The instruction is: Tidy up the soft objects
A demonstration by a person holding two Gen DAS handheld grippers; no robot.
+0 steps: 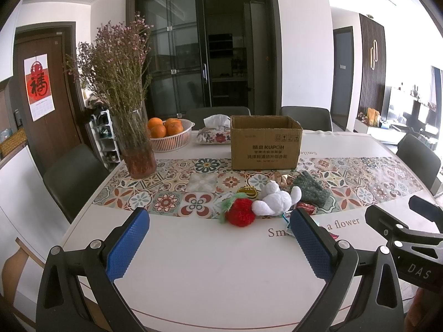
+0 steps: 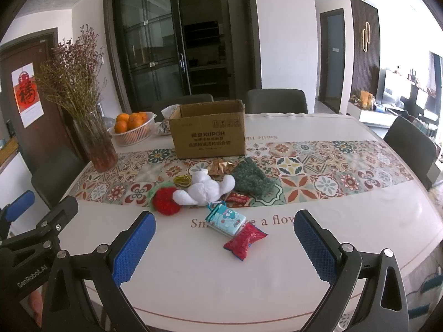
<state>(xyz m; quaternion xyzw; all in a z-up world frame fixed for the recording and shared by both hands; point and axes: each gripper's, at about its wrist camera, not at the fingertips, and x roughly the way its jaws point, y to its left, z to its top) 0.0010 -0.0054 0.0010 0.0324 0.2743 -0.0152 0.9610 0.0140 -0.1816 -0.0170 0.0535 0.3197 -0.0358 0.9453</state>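
Observation:
A white plush toy [image 1: 274, 200] [image 2: 203, 189] lies mid-table beside a red knitted strawberry [image 1: 240, 212] [image 2: 165, 201] and a green knitted glove [image 1: 311, 191] [image 2: 253, 182]. Gold wrappers [image 2: 220, 166] and a yellow-green item [image 2: 182, 179] lie behind them. Nearer the front edge rest a light-blue tissue pack [image 2: 224, 219], a red packet [image 2: 245, 239] and a red candy wrapper [image 2: 236, 198]. An open cardboard box [image 1: 265, 142] [image 2: 209, 132] stands behind the pile. My left gripper [image 1: 220, 242] and right gripper [image 2: 224, 246] hover open over the near table, holding nothing.
A glass vase of dried flowers [image 1: 137, 152] [image 2: 97, 146], a basket of oranges [image 1: 173, 135] [image 2: 133, 128] and a floral tissue box [image 1: 214, 135] stand at the back left. Grey chairs [image 1: 73, 177] [image 2: 409, 144] ring the white table [image 2: 318, 293]. The right gripper's body [image 1: 401, 238] shows at the left view's right.

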